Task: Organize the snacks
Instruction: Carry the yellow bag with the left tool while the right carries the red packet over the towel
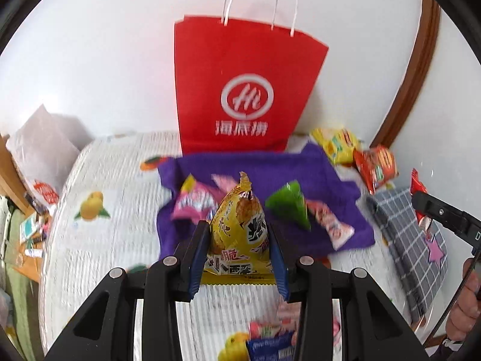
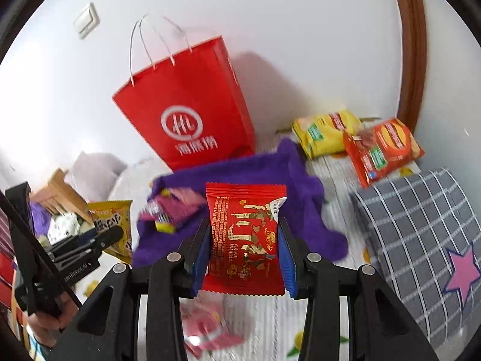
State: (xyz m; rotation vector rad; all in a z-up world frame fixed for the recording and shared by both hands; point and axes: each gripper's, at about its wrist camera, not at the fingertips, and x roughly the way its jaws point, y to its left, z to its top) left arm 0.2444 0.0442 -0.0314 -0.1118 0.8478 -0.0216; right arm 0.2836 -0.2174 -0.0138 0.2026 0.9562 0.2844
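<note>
my left tool (image 1: 239,240) is closed on the sides of a yellow snack pack (image 1: 240,225), and my right tool (image 2: 245,240) is closed on a red snack pack (image 2: 245,237); both packs stand upright between the blue pads, lifted above the bed (image 1: 105,240).

the purple cloth (image 1: 270,162) lies ahead at 12 o'clock with small snacks already on it, a pink pack (image 1: 194,200) and a green pack (image 1: 288,203) among them. the red paper bag (image 1: 240,84) stands behind it against the wall. two bigger packs, yellow (image 2: 324,132) and orange (image 2: 381,150), lie at 1 o'clock in the right view, near the grey checked pillow (image 2: 421,225).

i judge the step is to carry both packs to their group, probably the cloth, though i cannot tell this for sure. to do it well, i should keep the grip light, because these packs are puffed and can slip or crush. i should lower each one to an empty part of the cloth, not onto another snack, and open one tool at a time, so the two tools do not touch.
</note>
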